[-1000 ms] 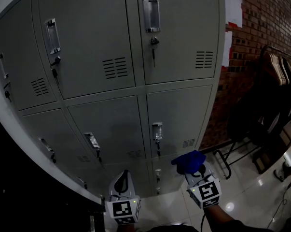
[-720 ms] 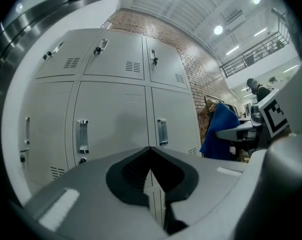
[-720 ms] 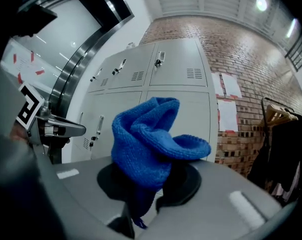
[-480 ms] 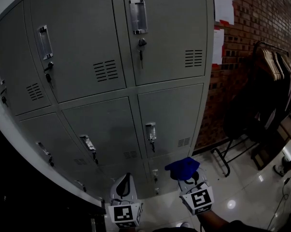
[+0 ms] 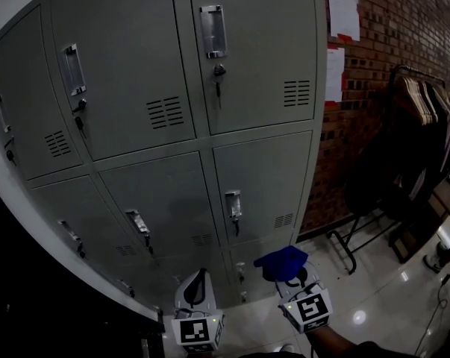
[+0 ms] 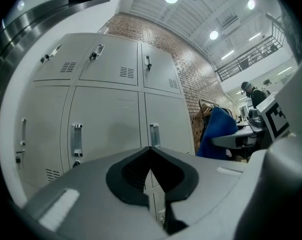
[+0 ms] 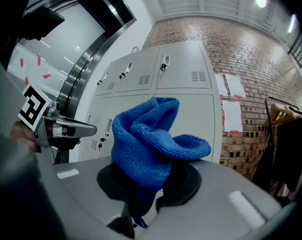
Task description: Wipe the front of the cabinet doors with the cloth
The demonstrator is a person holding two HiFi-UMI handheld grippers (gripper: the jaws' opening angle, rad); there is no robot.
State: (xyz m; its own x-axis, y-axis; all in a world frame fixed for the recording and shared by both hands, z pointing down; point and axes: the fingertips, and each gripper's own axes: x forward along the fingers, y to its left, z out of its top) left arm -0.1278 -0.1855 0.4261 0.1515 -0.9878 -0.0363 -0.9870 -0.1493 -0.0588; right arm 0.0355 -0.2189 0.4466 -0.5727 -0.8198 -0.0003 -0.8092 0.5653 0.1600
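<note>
Grey metal locker cabinet, 2 grippers held low in front of it.
In the head view its doors fill 12 o'clock. At 6 o'clock the left gripper has its jaws pressed together on nothing. At 5 o'clock the right gripper clamps the bunched blue knitted cloth, apart from the doors.

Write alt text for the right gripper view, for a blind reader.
The right gripper is shut on a bunched blue knitted cloth, with grey metal cabinet doors behind it. A brick wall with paper sheets pinned on it stands to the right.
</note>
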